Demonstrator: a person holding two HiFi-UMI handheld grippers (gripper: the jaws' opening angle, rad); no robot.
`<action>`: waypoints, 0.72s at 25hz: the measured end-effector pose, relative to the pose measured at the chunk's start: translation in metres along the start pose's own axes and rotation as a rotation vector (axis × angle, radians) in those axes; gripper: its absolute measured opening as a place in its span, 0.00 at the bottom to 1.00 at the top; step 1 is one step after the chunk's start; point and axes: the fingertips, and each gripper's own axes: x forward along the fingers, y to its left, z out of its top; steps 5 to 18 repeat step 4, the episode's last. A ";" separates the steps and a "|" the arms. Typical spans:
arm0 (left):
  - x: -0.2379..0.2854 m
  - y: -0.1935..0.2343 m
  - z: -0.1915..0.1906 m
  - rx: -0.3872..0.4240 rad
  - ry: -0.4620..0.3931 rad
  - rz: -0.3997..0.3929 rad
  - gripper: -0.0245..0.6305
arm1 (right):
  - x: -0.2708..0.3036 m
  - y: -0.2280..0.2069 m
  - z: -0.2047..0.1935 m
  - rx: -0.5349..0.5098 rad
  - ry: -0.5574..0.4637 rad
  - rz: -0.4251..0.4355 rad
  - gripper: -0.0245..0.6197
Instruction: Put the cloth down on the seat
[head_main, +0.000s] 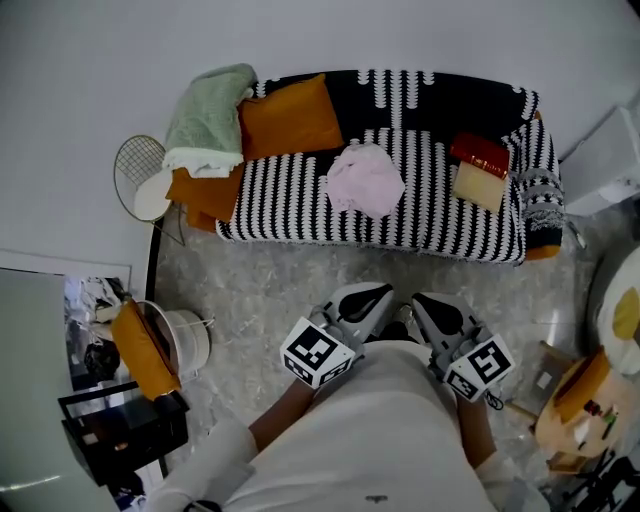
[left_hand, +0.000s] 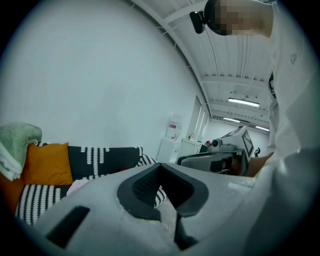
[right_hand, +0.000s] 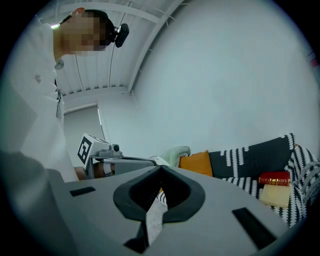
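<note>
A crumpled pink cloth (head_main: 365, 178) lies loose on the seat of the black-and-white striped sofa (head_main: 280, 200), near its middle. Neither gripper touches it. Both grippers are held low in front of the person's body, well short of the sofa's front edge. My left gripper (head_main: 386, 294) is shut with nothing in it, and my right gripper (head_main: 420, 300) beside it is shut and empty too. In the left gripper view the jaws (left_hand: 160, 166) meet at their tips, and an edge of the pink cloth (left_hand: 76, 186) shows past them. The right gripper (right_hand: 161, 168) points at the sofa's left end.
An orange cushion (head_main: 290, 115) and a green towel (head_main: 210, 115) sit at the sofa's left end. A red book (head_main: 480, 153) rests on a cream block (head_main: 478, 186) at the right end. A wire basket (head_main: 140, 175) and a white bucket (head_main: 185, 340) stand left of the sofa.
</note>
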 end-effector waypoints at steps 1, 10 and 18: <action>0.000 0.000 0.000 0.001 -0.001 0.000 0.05 | 0.000 0.000 0.000 0.002 0.000 0.002 0.05; -0.002 0.000 -0.001 0.001 -0.003 0.005 0.05 | 0.000 0.001 -0.002 0.005 -0.001 0.007 0.05; -0.002 0.000 -0.001 0.001 -0.003 0.005 0.05 | 0.000 0.001 -0.002 0.005 -0.001 0.007 0.05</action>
